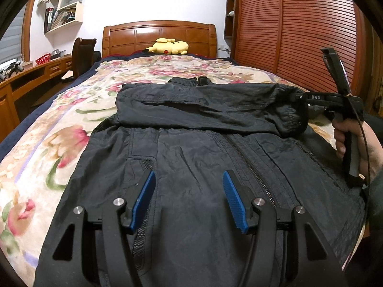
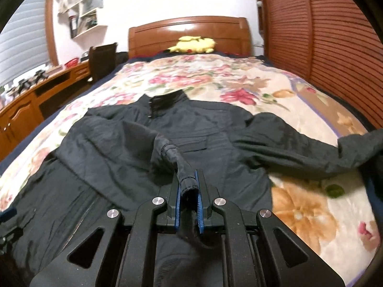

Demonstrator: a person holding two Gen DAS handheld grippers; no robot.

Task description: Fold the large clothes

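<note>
My right gripper (image 2: 188,199) is clamped on one sleeve cuff (image 2: 189,186); my left gripper (image 1: 189,201) gapes wide, empty, over the one black jacket (image 1: 203,157) — two sleeves.

We see a dark jacket (image 1: 191,157) lying front-up on the bed, zipped, collar toward the headboard; one sleeve (image 1: 203,106) folded across the chest, the other sleeve (image 2: 299,148) spread sideways.
</note>
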